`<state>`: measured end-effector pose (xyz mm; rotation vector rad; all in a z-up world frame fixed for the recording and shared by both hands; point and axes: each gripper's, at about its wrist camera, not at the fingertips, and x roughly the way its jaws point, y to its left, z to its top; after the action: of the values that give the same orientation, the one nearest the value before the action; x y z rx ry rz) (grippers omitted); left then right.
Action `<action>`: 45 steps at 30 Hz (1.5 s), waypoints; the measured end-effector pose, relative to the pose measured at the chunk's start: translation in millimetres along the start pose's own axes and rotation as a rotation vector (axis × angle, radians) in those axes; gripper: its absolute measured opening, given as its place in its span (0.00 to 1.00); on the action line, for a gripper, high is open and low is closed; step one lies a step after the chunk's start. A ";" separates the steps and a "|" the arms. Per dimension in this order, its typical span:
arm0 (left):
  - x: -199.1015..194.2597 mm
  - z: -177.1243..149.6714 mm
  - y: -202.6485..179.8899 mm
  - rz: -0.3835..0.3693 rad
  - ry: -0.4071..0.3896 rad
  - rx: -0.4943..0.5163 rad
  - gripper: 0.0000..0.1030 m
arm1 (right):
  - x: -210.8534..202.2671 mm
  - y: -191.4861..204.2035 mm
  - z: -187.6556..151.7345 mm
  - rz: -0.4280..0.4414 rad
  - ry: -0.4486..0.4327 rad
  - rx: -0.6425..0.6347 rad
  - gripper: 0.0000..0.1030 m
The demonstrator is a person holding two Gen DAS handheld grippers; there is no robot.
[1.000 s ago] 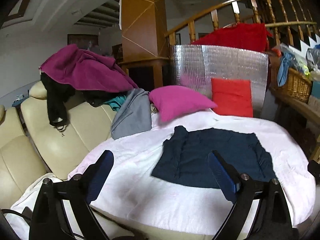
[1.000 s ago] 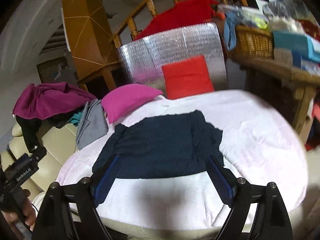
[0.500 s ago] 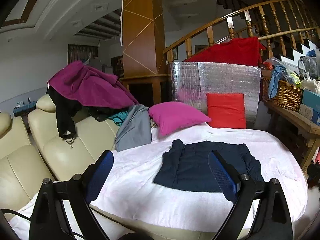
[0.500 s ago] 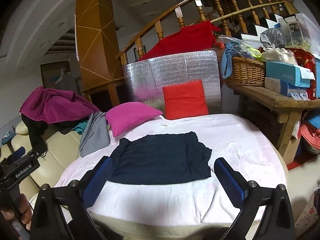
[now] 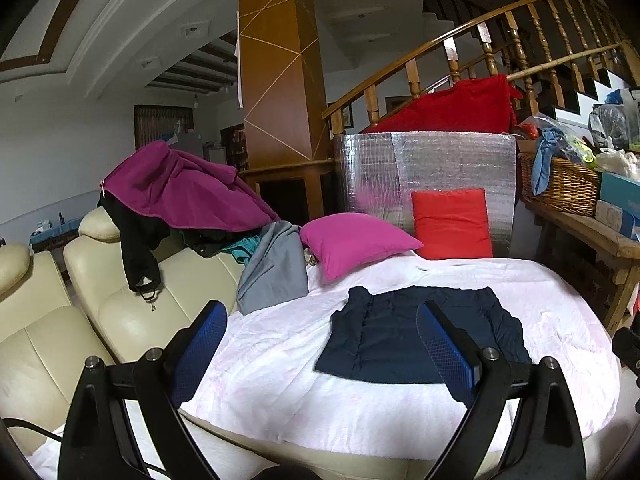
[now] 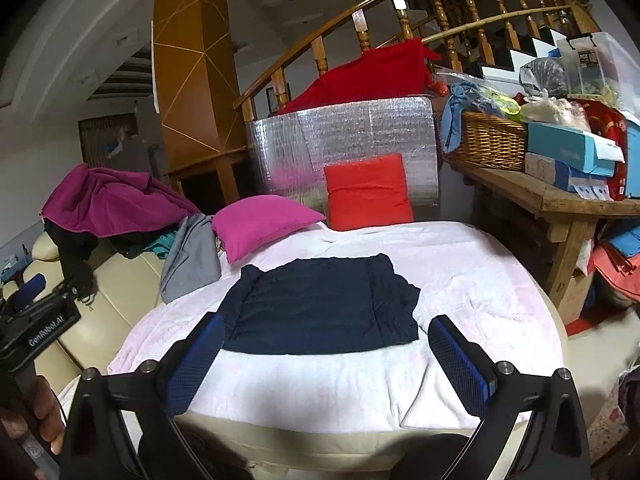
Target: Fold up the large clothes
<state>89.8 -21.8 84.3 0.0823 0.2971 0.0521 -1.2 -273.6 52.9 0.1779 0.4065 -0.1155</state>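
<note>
A folded navy garment [image 6: 320, 304] lies flat at the middle of the white blanket [image 6: 460, 272]. Beyond the garment, a pink pillow [image 6: 260, 220] and a red cushion [image 6: 368, 192] rest at the blanket's far edge; a grey cloth [image 5: 276, 268] droops off to the garment's left. On the garment's near side, your left gripper [image 5: 320, 344] and right gripper [image 6: 326, 356] hang spread wide, gripping nothing.

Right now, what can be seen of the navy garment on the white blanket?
The navy garment looks like a quilted, puffy jacket, folded into a rough rectangle with a sleeve edge rumpled at one side. It lies flat near the middle of the white blanket, in front of the magenta pillow. Neither gripper touches it.
</note>
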 end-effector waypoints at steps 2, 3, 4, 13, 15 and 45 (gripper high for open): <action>-2.7 0.5 0.0 -0.001 -0.006 0.005 0.93 | -4.2 2.5 -0.1 -0.002 -0.010 -0.007 1.00; -3.8 0.7 0.3 -0.004 -0.007 0.006 0.93 | -6.2 4.3 0.0 -0.005 -0.012 -0.012 1.00; -4.8 0.8 0.5 -0.005 -0.008 0.006 0.93 | -7.0 5.6 0.1 -0.009 -0.012 -0.016 1.00; -9.0 0.8 3.8 -0.006 -0.016 0.002 0.93 | -5.3 12.0 -2.6 -0.073 -0.003 -0.023 1.00; -9.6 0.5 3.7 -0.008 -0.018 0.006 0.93 | -4.3 12.3 -3.3 -0.072 -0.001 -0.016 1.00; -9.3 -1.6 19.5 -0.004 -0.026 -0.001 0.93 | -0.1 35.8 -4.5 -0.084 -0.042 -0.048 1.00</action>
<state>79.7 -2.8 87.2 0.0811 0.2715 0.0476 2.3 -237.7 54.2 0.1111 0.3745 -0.1918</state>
